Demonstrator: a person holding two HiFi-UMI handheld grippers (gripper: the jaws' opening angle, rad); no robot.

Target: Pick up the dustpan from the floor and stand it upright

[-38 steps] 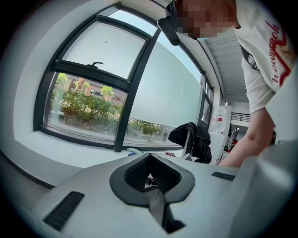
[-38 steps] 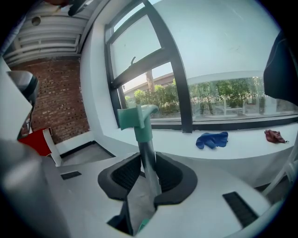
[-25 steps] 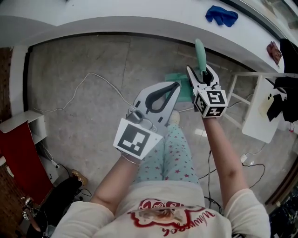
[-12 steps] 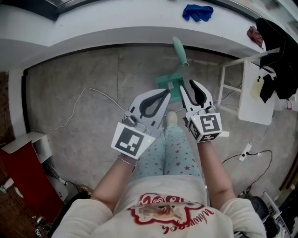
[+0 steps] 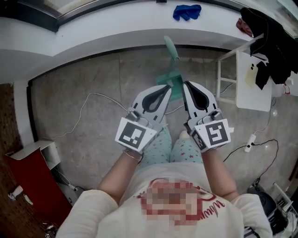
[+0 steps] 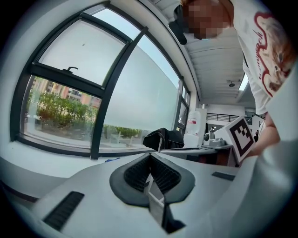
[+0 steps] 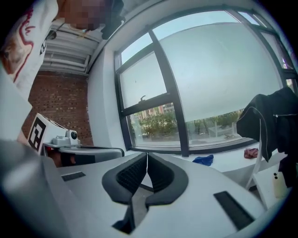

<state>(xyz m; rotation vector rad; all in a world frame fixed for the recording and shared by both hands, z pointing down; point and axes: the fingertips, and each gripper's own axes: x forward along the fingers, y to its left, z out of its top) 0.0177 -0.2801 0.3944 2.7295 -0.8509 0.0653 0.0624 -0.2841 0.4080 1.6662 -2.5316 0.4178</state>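
Note:
The green dustpan (image 5: 166,80) stands upright on the grey floor, its handle (image 5: 170,49) rising toward the white window ledge. Neither gripper touches it. In the head view my left gripper (image 5: 166,89) and right gripper (image 5: 186,85) are side by side above the person's knees, nearer than the dustpan, and they hide its lower edge. Both are shut with nothing between the pads. Both gripper views look out level at the window: the left gripper (image 6: 150,156) and the right gripper (image 7: 147,156) each show closed jaws, and the dustpan is in neither view.
A white cable (image 5: 88,98) loops over the floor at left. A white rack (image 5: 250,80) with dark clothing (image 5: 274,41) stands at right, a power strip (image 5: 251,141) below it. A blue cloth (image 5: 187,11) lies on the ledge. A red box (image 5: 27,179) sits at lower left.
The right gripper, which was at the dustpan's handle, has let go, drawn back toward the person and risen, and now is shut. The left gripper rose a little. The dustpan stays standing.

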